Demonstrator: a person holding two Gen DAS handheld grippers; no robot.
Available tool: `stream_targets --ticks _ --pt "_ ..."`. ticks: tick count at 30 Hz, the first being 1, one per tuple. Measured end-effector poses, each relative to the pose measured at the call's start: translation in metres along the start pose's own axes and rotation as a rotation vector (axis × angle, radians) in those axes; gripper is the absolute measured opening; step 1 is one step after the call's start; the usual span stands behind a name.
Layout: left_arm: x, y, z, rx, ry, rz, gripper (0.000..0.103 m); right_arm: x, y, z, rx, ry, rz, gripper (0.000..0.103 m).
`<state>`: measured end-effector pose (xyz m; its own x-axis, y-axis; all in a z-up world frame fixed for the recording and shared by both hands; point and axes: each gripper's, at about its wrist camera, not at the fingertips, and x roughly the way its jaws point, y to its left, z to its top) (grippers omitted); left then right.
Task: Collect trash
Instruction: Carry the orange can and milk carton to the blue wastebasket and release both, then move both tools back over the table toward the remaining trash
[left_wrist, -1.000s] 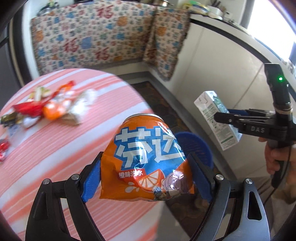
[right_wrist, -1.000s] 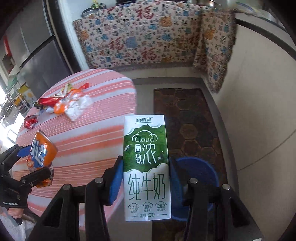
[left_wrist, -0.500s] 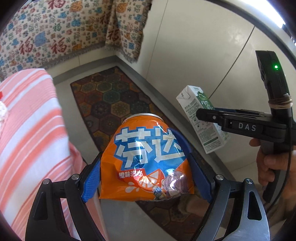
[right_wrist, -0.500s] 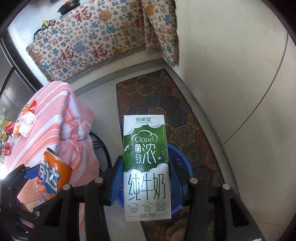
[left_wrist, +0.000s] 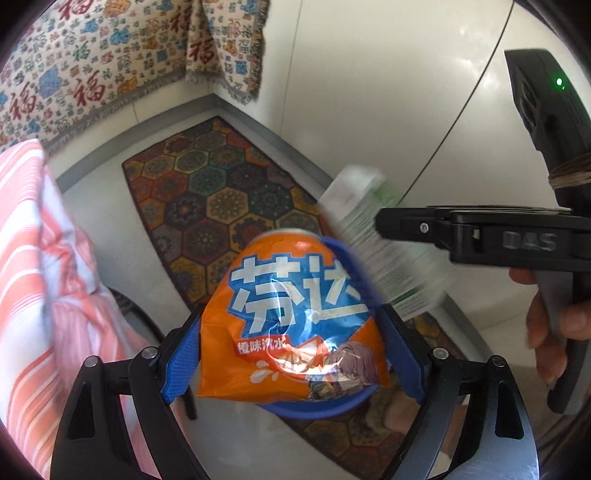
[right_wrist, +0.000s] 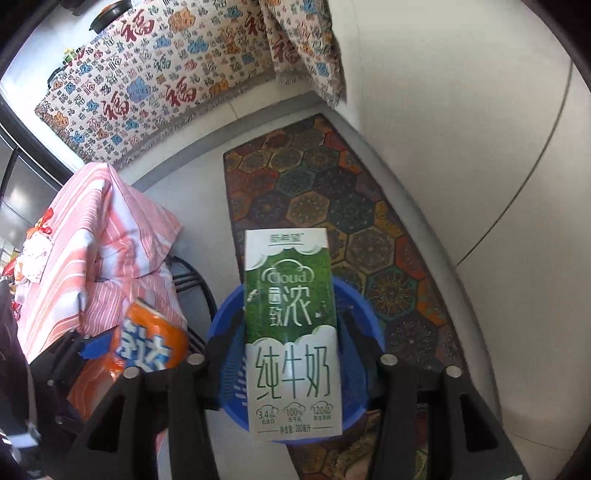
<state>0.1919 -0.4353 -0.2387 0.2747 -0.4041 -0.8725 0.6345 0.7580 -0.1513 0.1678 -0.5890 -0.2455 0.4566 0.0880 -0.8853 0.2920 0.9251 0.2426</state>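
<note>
Over a hexagon-patterned rug (right_wrist: 332, 192), the blue basket (right_wrist: 221, 332) waits below; left gripper (left_wrist: 291, 354) clamps the crushed orange can (left_wrist: 291, 317), right gripper (right_wrist: 291, 354) the milk carton (right_wrist: 291, 332); neither dropped yet, wrappers (right_wrist: 33, 243) remain on the table.

**Both claws now over the blue bin**

The right claw (right_wrist: 291, 354) now looks almost straight down, and the blue basket (right_wrist: 229, 314) sits directly behind its milk carton (right_wrist: 291, 332) instead of off to one side. The left claw (left_wrist: 291, 354) has swung away from the striped counter (left_wrist: 33, 258), whose top with the wrappers has left its view. The carton (left_wrist: 373, 236) now blurs close beside the orange can (left_wrist: 291, 321).
</note>
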Motion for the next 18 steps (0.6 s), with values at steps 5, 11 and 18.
stream_targets --ticks 5,11,18 --pt "-0.002 0.001 0.002 -0.012 -0.015 0.014 0.097 0.002 -0.005 0.0 0.041 -0.01 -0.006 0.083" --pt "-0.051 0.008 -0.004 -0.03 -0.115 0.029 0.097 -0.032 -0.002 0.0 0.059 -0.149 -0.049 0.083" --pt "-0.146 0.032 -0.051 -0.069 -0.228 0.079 0.099 -0.078 0.046 -0.001 -0.063 -0.344 -0.12 0.083"
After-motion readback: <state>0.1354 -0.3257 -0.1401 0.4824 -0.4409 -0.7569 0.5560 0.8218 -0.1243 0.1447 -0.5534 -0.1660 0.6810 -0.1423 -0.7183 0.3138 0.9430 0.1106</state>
